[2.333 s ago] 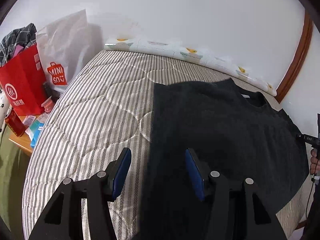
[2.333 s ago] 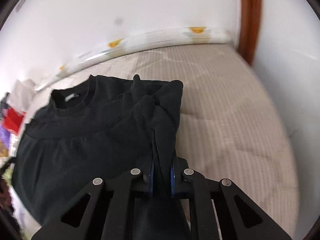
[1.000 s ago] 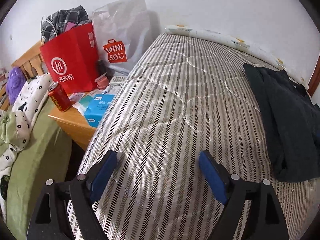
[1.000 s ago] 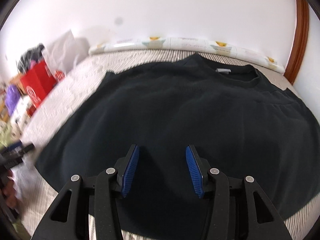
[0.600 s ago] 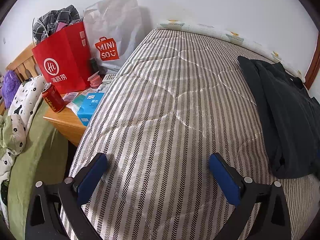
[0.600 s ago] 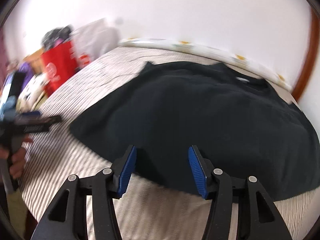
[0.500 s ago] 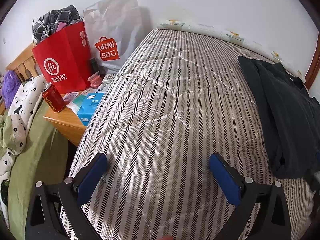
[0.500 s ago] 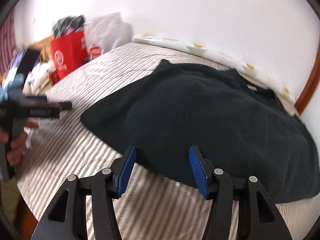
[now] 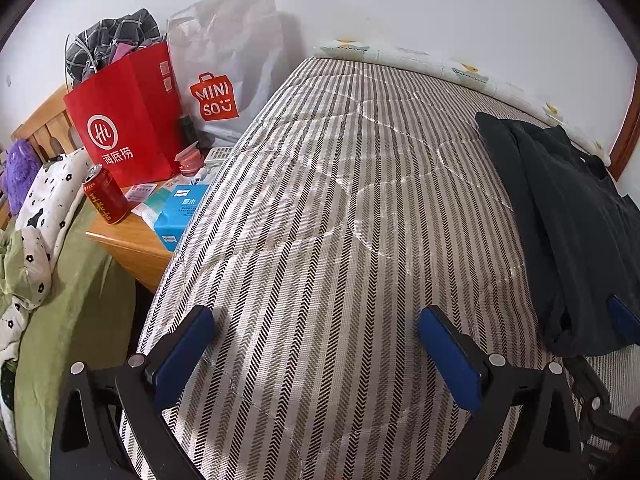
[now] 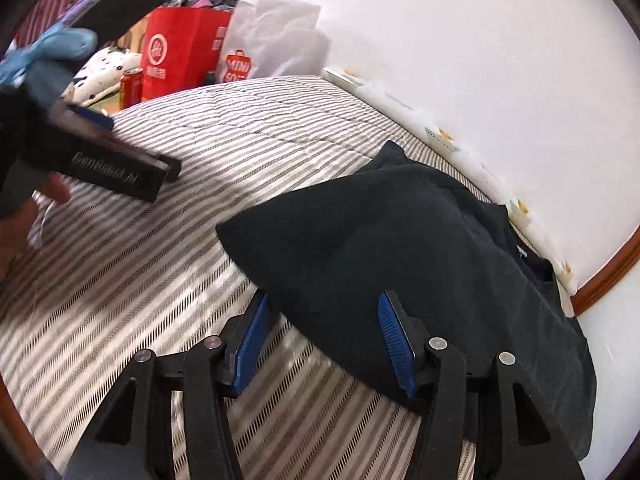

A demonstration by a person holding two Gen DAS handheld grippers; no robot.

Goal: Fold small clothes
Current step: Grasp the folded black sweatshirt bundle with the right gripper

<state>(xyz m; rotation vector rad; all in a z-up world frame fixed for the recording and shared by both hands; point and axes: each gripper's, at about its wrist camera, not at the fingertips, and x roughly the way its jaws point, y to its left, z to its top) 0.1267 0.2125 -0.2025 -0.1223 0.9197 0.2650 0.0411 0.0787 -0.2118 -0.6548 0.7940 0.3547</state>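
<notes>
Black top [image 10: 420,256] lay partly folded on the striped bed [image 9: 340,220], and I judged my wide-open right gripper [image 10: 324,336], hovering at its near hem, must bite there next, while my wide-open left gripper [image 9: 320,352] held nothing.

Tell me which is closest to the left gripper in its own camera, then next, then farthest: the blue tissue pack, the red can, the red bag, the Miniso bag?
From the left gripper:
1. Tissue pack, on the near edge of the nightstand, left of the bed.
2. Red can, further left on the nightstand.
3. Red bag, standing behind the can.
4. Miniso bag, at the back by the wall.
</notes>
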